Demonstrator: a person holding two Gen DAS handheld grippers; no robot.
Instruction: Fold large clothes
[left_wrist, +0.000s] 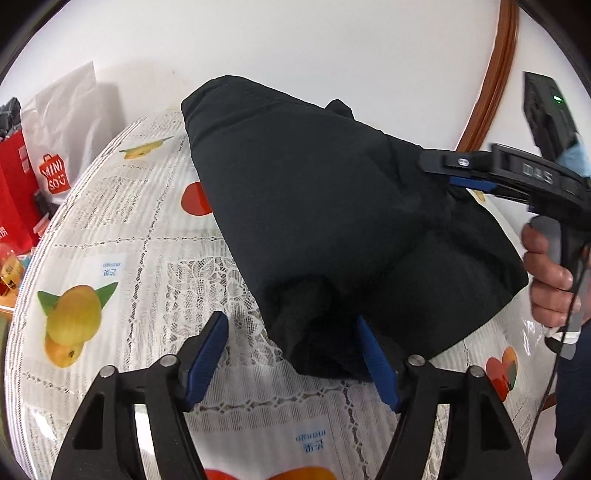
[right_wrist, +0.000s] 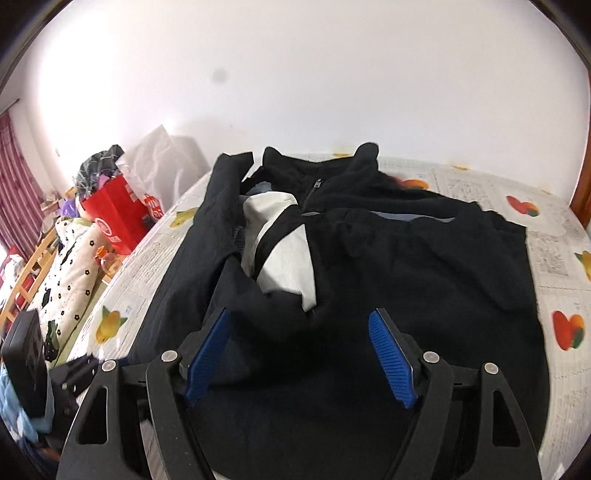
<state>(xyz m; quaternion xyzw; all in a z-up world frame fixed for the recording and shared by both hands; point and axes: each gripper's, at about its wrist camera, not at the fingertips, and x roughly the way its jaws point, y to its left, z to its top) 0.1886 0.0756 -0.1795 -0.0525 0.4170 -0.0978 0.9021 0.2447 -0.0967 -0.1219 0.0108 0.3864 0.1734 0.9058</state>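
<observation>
A black jacket (right_wrist: 369, 266) lies partly folded on the table (left_wrist: 110, 229), its white lining (right_wrist: 284, 258) showing near the collar. The left gripper (left_wrist: 291, 354) stands wide, one pad touching the jacket's near corner. The right gripper (right_wrist: 299, 354) hovers wide over the jacket, holding nothing. At the table's far left, a red bag (right_wrist: 118, 218) holds crumpled dark stuff; a white Miniso bag (left_wrist: 62, 147) stands beside it, contents hidden.
</observation>
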